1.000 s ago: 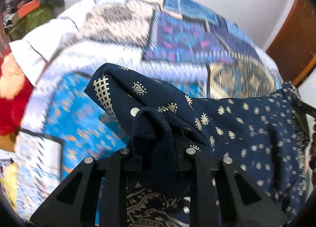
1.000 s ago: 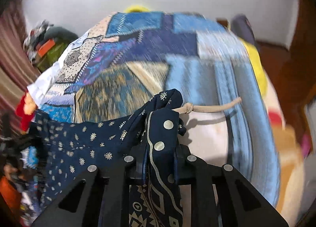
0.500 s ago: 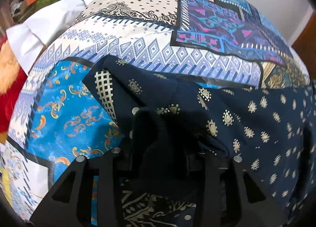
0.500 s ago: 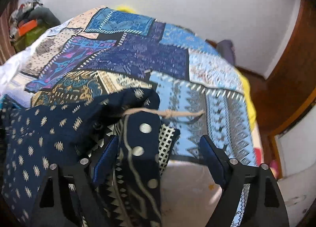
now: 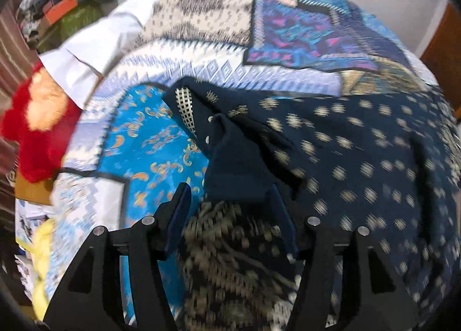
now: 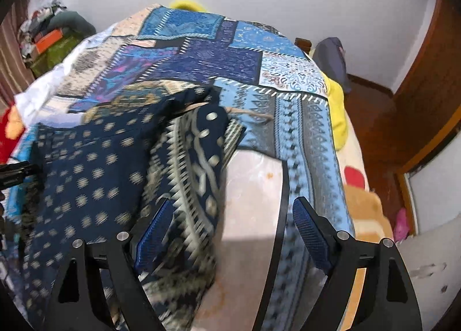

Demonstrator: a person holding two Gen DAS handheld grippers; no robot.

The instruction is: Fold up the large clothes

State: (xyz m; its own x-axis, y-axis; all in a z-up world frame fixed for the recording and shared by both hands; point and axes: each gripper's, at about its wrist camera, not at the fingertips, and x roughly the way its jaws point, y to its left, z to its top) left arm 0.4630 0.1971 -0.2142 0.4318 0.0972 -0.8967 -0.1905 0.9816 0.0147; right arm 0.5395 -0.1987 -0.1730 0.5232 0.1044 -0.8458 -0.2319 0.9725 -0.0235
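A large navy garment (image 5: pixel 360 158) with gold prints lies spread on the patchwork quilt (image 5: pixel 302 28). My left gripper (image 5: pixel 230 215) hangs over its left corner. The jaws are opening, and a dark fold sits loose between them, with the left pad clear of it. In the right wrist view the same garment (image 6: pixel 86 172) ends in a patterned border with a tan drawstring (image 6: pixel 247 113). My right gripper (image 6: pixel 230 230) stands wide open just above that edge. Cloth drapes near its left finger (image 6: pixel 155 230), but nothing is pinched.
A red plush toy (image 5: pixel 34 129) and a white sheet (image 5: pixel 95 48) lie at the bed's left side, with a pile of bags (image 5: pixel 63 22) behind. A yellow blanket (image 6: pixel 337 106) and a wooden door (image 6: pixel 417 100) are to the right. The left gripper's tip (image 6: pixel 14 175) shows at the garment's far side.
Both grippers were shut on garment corners a second ago. Each has since opened and let go. The cloth has dropped onto the quilt and both hands have drawn back a little.
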